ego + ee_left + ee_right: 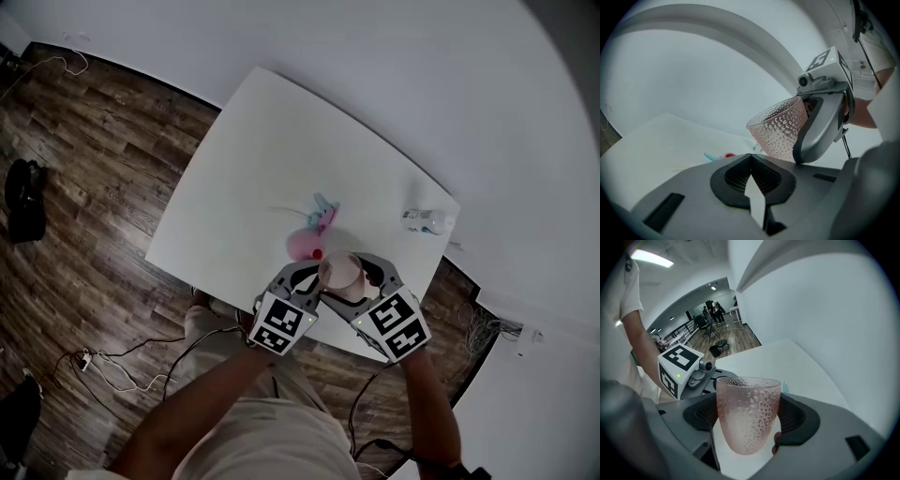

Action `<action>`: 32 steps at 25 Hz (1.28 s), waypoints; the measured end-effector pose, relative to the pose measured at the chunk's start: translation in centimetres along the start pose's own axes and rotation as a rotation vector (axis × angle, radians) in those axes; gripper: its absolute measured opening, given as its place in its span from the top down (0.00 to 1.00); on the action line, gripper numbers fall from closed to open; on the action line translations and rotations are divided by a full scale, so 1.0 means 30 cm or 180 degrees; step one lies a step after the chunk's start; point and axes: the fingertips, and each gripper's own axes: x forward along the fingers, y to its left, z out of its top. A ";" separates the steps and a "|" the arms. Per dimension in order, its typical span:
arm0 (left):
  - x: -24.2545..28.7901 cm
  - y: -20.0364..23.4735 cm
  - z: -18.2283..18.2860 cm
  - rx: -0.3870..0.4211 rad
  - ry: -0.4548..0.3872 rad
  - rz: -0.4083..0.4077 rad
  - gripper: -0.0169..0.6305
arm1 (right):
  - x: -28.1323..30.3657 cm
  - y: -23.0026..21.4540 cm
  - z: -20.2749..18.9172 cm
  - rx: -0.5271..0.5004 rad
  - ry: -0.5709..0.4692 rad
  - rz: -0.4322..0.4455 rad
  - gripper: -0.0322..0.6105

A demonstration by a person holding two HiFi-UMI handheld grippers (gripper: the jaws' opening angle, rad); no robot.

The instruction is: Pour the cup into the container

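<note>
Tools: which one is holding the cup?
The right tool: its jaws grip the pink dimpled cup on both sides. The left tool is shut with nothing between its jaws.

Left gripper (pixel 751 161): grey moulded shell, black ribbed pads (pixel 738 176) lining jaws, dark rectangular slot (pixel 663 212) on shell beside jaw base.
Right gripper (pixel 747 416): same grey shell, same black ribbed lining.
Behind jaws of each gripper, white cube with black square markers: left cube (pixel 281 324), right cube (pixel 398 324). Small green light (pixel 678 377) on left cube face.
Small grey camera (pixel 804 80) just under right cube.
Thin dark cable (pixel 845 146) below right gripper body.
Person wears white short sleeve (pixel 629 284), light beige trousers (pixel 217 330).
</note>
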 end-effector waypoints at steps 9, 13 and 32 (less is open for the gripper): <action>-0.041 -0.010 0.009 0.0137 0.0110 0.0064 0.95 | -0.039 0.032 -0.007 0.0309 -0.0592 -0.0045 0.37; -0.065 -0.013 0.008 0.0223 0.0170 0.0128 0.95 | -0.049 0.047 -0.011 0.0384 -0.0792 -0.0085 0.37; -0.188 0.061 0.110 0.0572 0.0294 0.0383 0.95 | -0.197 -0.084 0.001 0.0575 -0.1693 -0.0711 0.37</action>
